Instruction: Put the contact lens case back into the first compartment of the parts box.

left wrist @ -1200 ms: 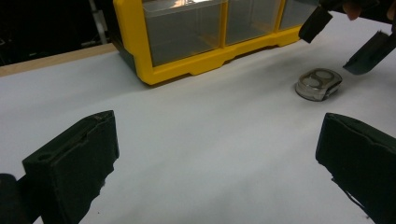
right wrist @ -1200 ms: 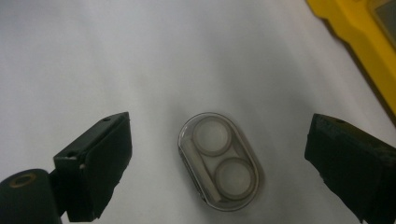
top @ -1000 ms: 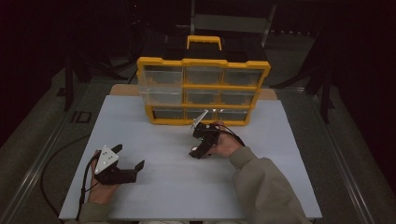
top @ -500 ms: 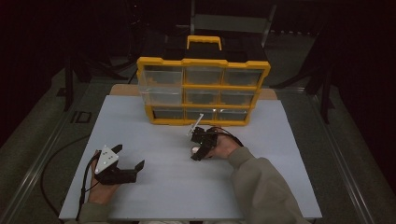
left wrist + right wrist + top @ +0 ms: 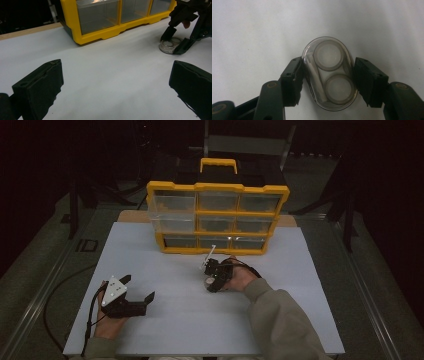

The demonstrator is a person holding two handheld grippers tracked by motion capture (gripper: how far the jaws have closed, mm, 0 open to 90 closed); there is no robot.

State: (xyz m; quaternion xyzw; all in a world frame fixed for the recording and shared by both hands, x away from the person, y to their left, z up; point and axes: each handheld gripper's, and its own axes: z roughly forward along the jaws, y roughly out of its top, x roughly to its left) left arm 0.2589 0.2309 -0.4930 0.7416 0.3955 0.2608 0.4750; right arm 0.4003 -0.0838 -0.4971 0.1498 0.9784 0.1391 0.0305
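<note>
While the right gripper [image 5: 327,82] points down at the white table [image 5: 175,320], its jaws stand partly apart on either side of a clear oval case [image 5: 329,73] that lies flat on the surface. These jaws have just been closing, with the case between them. In the right gripper view, the left pad touches or all but touches the case wall; the right pad sits just beside the opposite wall with a thin gap visible, so no firm clamp is established. The case holds two round white-lidded wells, one beyond the other, and a pale strip along one side.

In the left gripper view, the same case [image 5: 170,45] rests on the table in front of the yellow drawer organiser [image 5: 112,22], bracketed by the right gripper's [image 5: 175,41] black jaws.

Near the table's front left corner, the left gripper [image 5: 137,290] rests low over the surface with its jaws released and spread wide; nothing lies between them.

Behind the case, the organiser [image 5: 217,187] stands upright at the far edge of the table, with a yellow handle [image 5: 218,164] on top and rows of clear drawers.

No brand, label or writing is legible on the case, the organiser or either gripper.
</note>
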